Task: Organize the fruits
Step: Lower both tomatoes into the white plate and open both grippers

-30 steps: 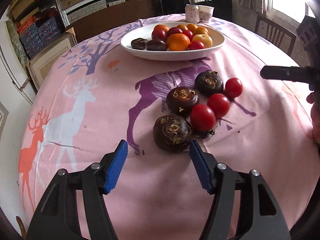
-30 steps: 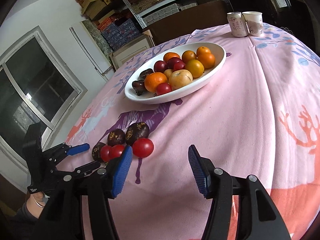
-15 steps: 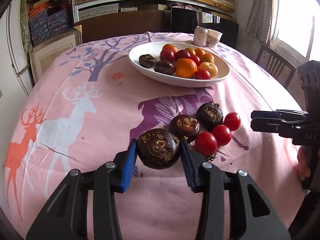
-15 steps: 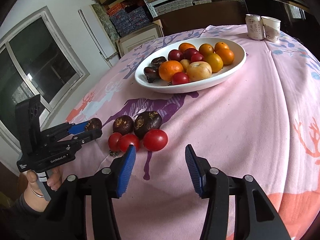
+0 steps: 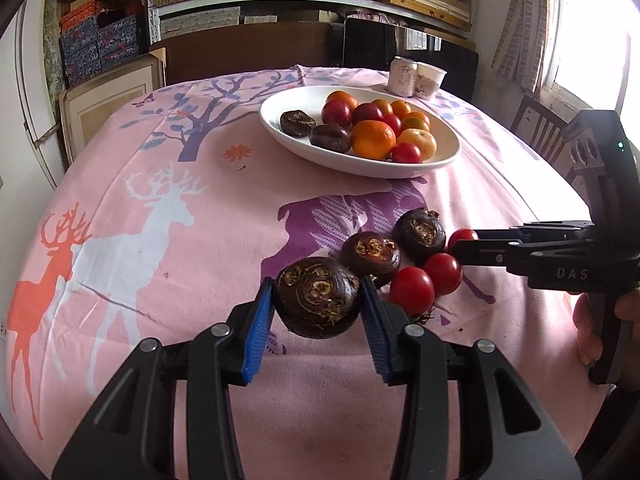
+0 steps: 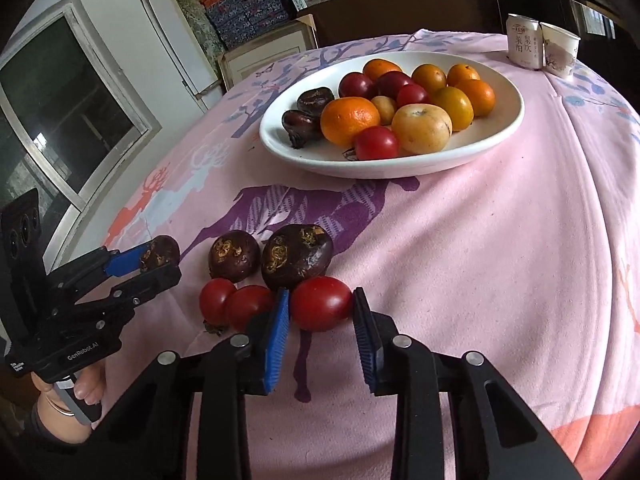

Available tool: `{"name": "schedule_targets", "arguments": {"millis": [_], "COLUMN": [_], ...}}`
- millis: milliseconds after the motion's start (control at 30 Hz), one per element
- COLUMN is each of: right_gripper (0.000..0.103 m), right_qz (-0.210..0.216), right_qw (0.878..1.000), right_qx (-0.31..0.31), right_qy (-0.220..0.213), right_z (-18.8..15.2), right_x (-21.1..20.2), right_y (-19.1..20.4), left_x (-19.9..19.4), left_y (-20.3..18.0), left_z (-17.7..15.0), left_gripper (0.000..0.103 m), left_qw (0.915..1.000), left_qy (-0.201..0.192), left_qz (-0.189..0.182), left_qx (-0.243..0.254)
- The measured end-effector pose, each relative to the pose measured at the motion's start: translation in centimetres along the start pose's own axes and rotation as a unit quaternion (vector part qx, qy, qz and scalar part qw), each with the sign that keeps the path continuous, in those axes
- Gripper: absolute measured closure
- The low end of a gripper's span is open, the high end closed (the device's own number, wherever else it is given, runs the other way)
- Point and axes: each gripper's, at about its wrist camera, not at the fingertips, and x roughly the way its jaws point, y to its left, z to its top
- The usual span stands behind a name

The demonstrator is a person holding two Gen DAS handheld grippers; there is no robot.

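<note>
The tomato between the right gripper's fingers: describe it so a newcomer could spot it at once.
Start at the white oval fruit bowl on the pink deer-print tablecloth. Nearer the camera lies a loose cluster of dark and red fruit. The round red tomato is the rightmost, alone between the right gripper fingers.

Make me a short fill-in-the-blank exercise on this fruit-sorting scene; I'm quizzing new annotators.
1. The left gripper is shut on a dark ____.
2. The jaws of the right gripper flank a red ____ without clearly clamping it.
3. The sorted fruit lies in a white ____ on the pink tablecloth.
4. Besides the held one, ____ dark water chestnuts lie loose on the cloth.

Missing words: water chestnut; tomato; bowl; two
</note>
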Motion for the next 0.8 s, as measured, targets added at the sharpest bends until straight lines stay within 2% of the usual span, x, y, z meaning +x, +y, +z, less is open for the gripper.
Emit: {"name": "schedule_targets", "arguments": {"millis": [233,367,467,600,800], "right_gripper": [0.071,0.071,0.071,0.071,0.07], "right_qz": [0.025,0.024,0.015,0.015,0.0], "right_qw": [0.999,0.998,0.997,0.994,0.995], "right_qx": [0.014,0.02,0.02,0.026,0.052], "right_qy": [-0.032,-0.058,-0.076,-0.101,-0.086], "right_z": [0.1,1.7,4.5,9.4,14.9], "right_x": [-2.5,-4.4,-5.6,-6.6,-3.5], "right_y": [-0.7,-2.0,-3.0,-3.8,-5.2], "left_x": [-0.1,-0.7,-0.9,-0.2,4.4], "left_y": [-0.1,-0.1,-1.0,-2.9,-4.1], "left_z": [0.1,1.0,3.8,9.4,15.1], "left_gripper": [0.061,0.061,0.061,0.061,0.059], "left_qw": [1.0,0.9996,0.9992,0.9977,0.9982], "left_qy": [-0.005,-0.02,-0.034,-0.056,-0.047], "left_qz": [-0.001,-0.019,-0.021,-0.016,-0.003], "left_qx": [0.002,-0.003,0.009,0.036,0.037]}}
